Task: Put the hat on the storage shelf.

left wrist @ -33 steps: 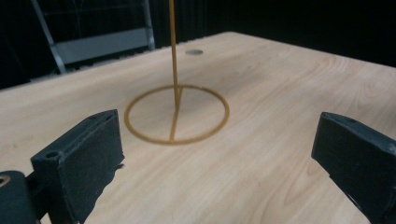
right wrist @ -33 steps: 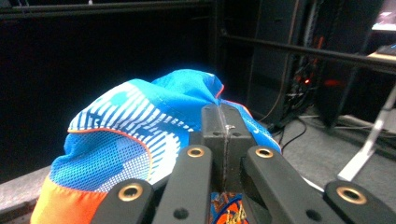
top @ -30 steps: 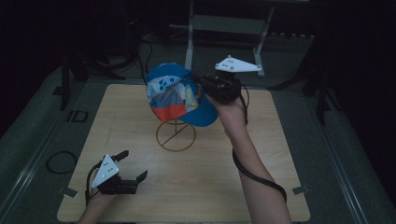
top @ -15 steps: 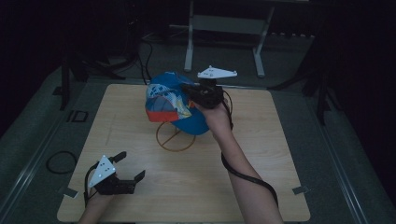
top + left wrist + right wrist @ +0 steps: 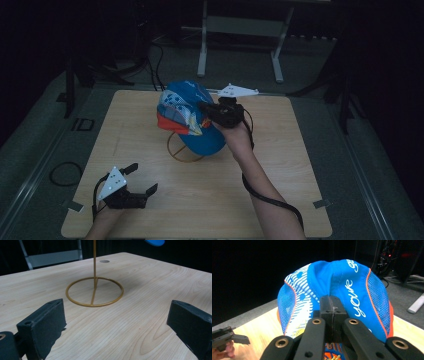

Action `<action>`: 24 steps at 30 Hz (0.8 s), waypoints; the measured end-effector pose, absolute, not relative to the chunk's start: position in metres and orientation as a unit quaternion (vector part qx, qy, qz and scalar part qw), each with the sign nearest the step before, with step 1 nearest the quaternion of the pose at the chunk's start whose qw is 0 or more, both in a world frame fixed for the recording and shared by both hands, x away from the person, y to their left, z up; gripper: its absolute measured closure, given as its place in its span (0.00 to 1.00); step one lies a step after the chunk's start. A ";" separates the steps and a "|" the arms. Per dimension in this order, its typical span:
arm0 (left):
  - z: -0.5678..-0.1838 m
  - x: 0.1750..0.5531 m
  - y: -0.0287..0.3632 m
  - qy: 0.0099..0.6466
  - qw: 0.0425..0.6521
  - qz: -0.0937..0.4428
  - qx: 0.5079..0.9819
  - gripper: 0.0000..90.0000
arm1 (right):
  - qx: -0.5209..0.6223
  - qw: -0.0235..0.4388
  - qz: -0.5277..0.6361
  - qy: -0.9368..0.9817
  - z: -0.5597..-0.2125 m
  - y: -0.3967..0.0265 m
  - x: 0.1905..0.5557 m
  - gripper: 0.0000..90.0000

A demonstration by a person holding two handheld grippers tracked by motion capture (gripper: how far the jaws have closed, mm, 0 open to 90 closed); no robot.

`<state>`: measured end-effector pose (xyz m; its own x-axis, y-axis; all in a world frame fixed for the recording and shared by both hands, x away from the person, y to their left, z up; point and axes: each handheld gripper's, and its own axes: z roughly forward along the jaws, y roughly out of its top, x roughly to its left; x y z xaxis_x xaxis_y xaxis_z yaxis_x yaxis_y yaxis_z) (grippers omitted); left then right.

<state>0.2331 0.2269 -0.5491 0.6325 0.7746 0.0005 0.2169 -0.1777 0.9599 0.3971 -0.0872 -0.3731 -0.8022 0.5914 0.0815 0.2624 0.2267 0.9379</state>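
A blue cap [image 5: 187,117] with white and orange panels hangs above a gold wire stand [image 5: 182,147] in the middle of the wooden table [image 5: 280,165]. My right gripper [image 5: 207,111] is shut on the cap's fabric; in the right gripper view its jaws press together on the blue cap [image 5: 352,290]. My left gripper [image 5: 142,180] rests open near the table's front left corner. In the left gripper view its jaws stand wide apart, facing the stand's ring base [image 5: 94,292] and upright rod [image 5: 94,260].
A metal frame [image 5: 240,35] stands on the floor beyond the table's far edge. A cable loop [image 5: 65,172] lies on the floor at the left. The table's right half is bare wood.
My right gripper has carried the cap leftward and turned it over the stand. The left gripper has stayed in place, open.
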 end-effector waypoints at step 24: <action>-0.553 0.234 0.225 0.339 0.544 0.243 0.728 0.03 | 0.271 0.128 0.535 0.790 -0.418 -0.090 0.385 0.99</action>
